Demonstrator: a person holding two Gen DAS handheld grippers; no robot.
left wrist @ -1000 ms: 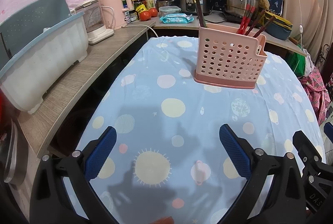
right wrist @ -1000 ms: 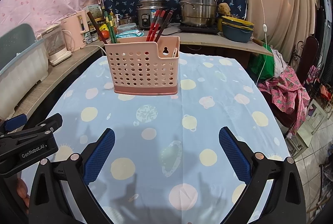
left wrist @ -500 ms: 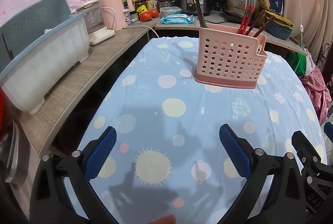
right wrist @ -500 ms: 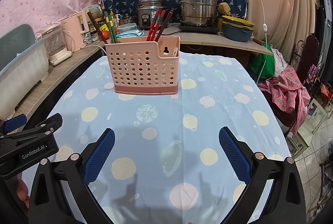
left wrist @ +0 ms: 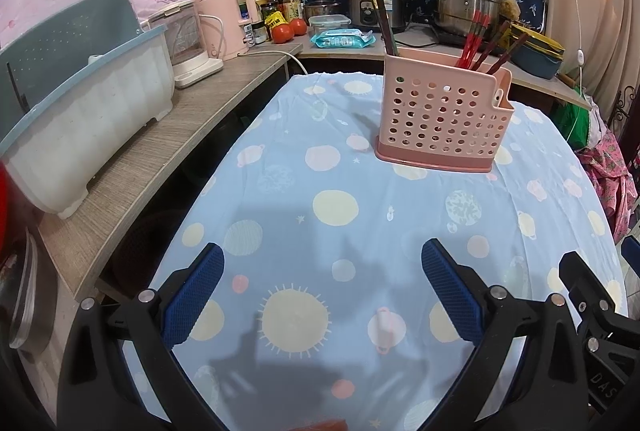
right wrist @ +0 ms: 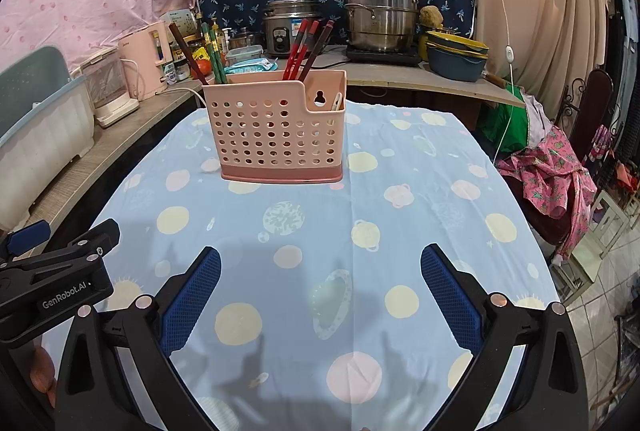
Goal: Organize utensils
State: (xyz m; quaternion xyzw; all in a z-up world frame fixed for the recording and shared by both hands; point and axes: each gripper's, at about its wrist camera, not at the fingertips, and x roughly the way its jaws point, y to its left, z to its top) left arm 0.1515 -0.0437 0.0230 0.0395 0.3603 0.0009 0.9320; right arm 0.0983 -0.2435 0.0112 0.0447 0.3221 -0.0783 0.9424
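Note:
A pink perforated utensil holder [left wrist: 442, 121] [right wrist: 278, 133] stands upright on the blue patterned tablecloth [left wrist: 340, 231] [right wrist: 360, 215]. Dark brown and green chopsticks [right wrist: 200, 53] lean out of its left side, red and brown chopsticks [left wrist: 478, 39] [right wrist: 306, 47] out of its right; a white utensil tip [right wrist: 337, 101] shows in the low right compartment. My left gripper [left wrist: 322, 277] is open and empty, well short of the holder. My right gripper [right wrist: 320, 277] is open and empty too, over the near part of the table. The left gripper's black body [right wrist: 52, 283] shows at the right view's left edge.
A wooden counter [left wrist: 132, 167] along the left carries a blue-rimmed dish bin [left wrist: 80, 119], a clear jug and a pink kettle [left wrist: 226, 21]. The back counter holds a rice cooker [right wrist: 290, 25], a steel steamer pot [right wrist: 380, 13] and stacked bowls [right wrist: 456, 55]. A chair with pink cloth [right wrist: 556, 175] stands right.
Both views have shifted only slightly; the holder sits a touch lower in the left view. Both grippers stay open and empty.

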